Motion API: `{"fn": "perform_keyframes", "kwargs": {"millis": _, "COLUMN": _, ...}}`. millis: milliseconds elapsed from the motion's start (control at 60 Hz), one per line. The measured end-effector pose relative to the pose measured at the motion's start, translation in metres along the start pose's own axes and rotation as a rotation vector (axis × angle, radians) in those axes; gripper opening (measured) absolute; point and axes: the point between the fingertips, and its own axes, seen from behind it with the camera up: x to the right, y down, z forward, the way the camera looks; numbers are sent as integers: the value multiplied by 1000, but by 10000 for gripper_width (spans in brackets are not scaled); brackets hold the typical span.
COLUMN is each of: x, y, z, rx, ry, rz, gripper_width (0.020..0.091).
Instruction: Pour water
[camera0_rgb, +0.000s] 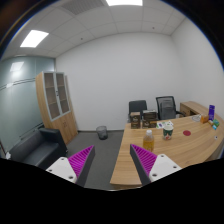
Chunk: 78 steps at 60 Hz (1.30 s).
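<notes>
The gripper (112, 160) hangs open and empty, fingers spread. Beyond them lies the long pale wooden table (190, 148), its small containers presumably awaiting pouring.

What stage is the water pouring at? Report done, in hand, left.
Done: nothing visible yet. In hand: the gripper is open and empty, raised and facing the wooden table, with the cup and other small items far beyond its fingers. Left: reach the table, grasp a vessel and pour; which one holds water cannot be told.
</notes>
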Motion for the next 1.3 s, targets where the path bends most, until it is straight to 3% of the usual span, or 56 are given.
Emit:
{"fn": "perform_keyframes", "kwargs": {"millis": 217, "x": 9, "y": 38, "z": 19, "rx": -54, "ry": 160, "rz": -2, "gripper_width": 773}}
{"fn": "perform_keyframes", "kwargs": {"millis": 417, "x": 58, "y": 56, "z": 51, "rx": -46, "ry": 260, "rz": -13, "gripper_width": 768}}
{"fn": "perform_keyframes", "kwargs": {"millis": 683, "x": 184, "y": 100, "z": 210, "rx": -16, "ry": 300, "rz": -93, "gripper_width": 771}}
{"fn": "perform_keyframes", "kwargs": {"millis": 867, "x": 224, "y": 139, "z": 303, "rx": -19, "ry": 268, "rz": -83, "gripper_width": 774}}
{"fn": "perform_keyframes", "kwargs": {"millis": 900, "x": 224, "y": 125, "z": 310, "rx": 11, "ry": 252, "rz": -74, "gripper_width": 745}}
{"fn": "perform_keyframes", "kwargs": {"millis": 933, "x": 226, "y": 116, "z": 317, "rx": 27, "ry": 250, "rz": -97, "gripper_width": 643}}
{"fn": "perform_keyframes", "kwargs": {"millis": 1100, "x": 230, "y": 112, "z": 338, "rx": -11, "ry": 223, "rz": -163, "gripper_width": 504}}
{"fn": "perform_keyframes", "kwargs": {"millis": 1217, "x": 229, "y": 110, "z": 349, "rx": -82, "ry": 167, "rz": -145, "gripper_width": 466}}
{"fn": "perform_keyframes", "kwargs": {"millis": 1300, "x": 227, "y": 71, "z": 356, "rx": -45, "ry": 120, "rz": -70, "gripper_width": 468}}
